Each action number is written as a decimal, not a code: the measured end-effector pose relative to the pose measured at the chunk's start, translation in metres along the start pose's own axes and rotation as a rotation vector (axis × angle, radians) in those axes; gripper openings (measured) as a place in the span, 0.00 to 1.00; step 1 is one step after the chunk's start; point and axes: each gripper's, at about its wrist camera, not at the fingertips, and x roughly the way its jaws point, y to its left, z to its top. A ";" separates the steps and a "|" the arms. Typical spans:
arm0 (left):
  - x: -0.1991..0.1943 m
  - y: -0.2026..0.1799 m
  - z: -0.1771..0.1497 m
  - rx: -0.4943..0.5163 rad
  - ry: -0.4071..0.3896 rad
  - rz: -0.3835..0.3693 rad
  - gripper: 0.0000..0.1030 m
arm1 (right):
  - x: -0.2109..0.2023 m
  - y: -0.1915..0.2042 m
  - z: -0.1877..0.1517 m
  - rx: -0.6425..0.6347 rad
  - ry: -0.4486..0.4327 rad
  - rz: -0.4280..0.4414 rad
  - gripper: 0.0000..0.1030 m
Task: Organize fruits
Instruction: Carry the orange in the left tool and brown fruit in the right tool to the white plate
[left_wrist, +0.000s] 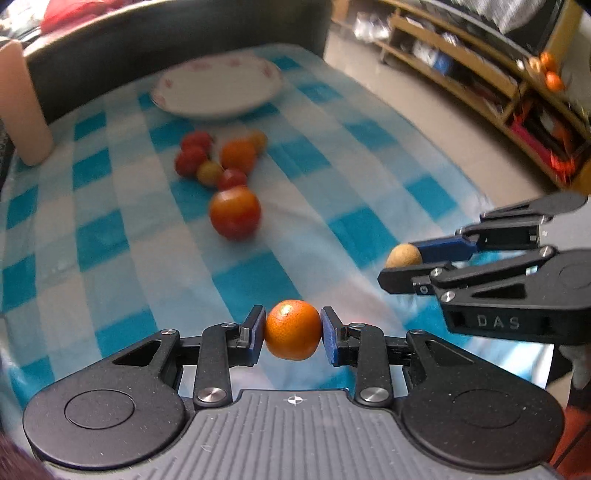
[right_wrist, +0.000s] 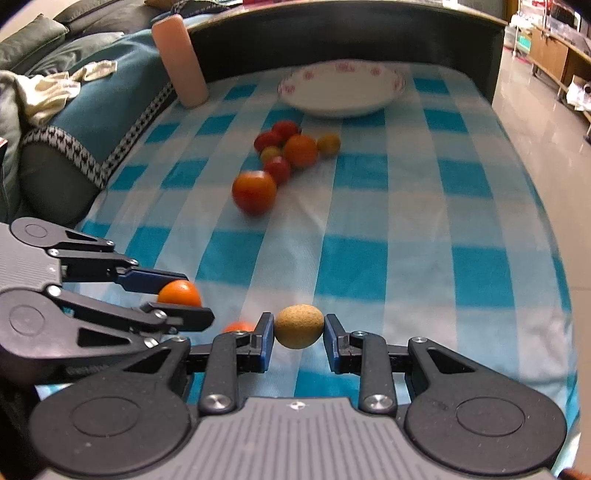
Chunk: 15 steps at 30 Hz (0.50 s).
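Above the checked cloth (left_wrist: 110, 236), each tool grips fruit: left tool (left_wrist: 293, 329) a mandarin (left_wrist: 293, 329), right tool (right_wrist: 299, 326) a longan (right_wrist: 299, 326).

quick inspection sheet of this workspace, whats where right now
surface: blue-and-white checked cloth, creased
job's things: white plate empty at far end; fruit cluster and big tomato loose mid-cloth
clutter: pink cylinder standing beside the plate
grippers: left hand-held gripper clamps a small orange; right hand-held gripper clamps a tan fruit
cables: nothing seen
surroundings: sofa one side, wooden shelves the other
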 end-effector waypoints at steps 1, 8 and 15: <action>0.000 0.002 0.005 -0.010 -0.013 -0.001 0.39 | 0.000 -0.001 0.006 -0.006 -0.007 -0.003 0.42; 0.005 0.019 0.047 -0.074 -0.113 -0.005 0.39 | 0.009 -0.011 0.053 -0.009 -0.061 -0.023 0.42; 0.015 0.037 0.076 -0.126 -0.152 0.000 0.39 | 0.024 -0.020 0.093 -0.003 -0.099 -0.025 0.42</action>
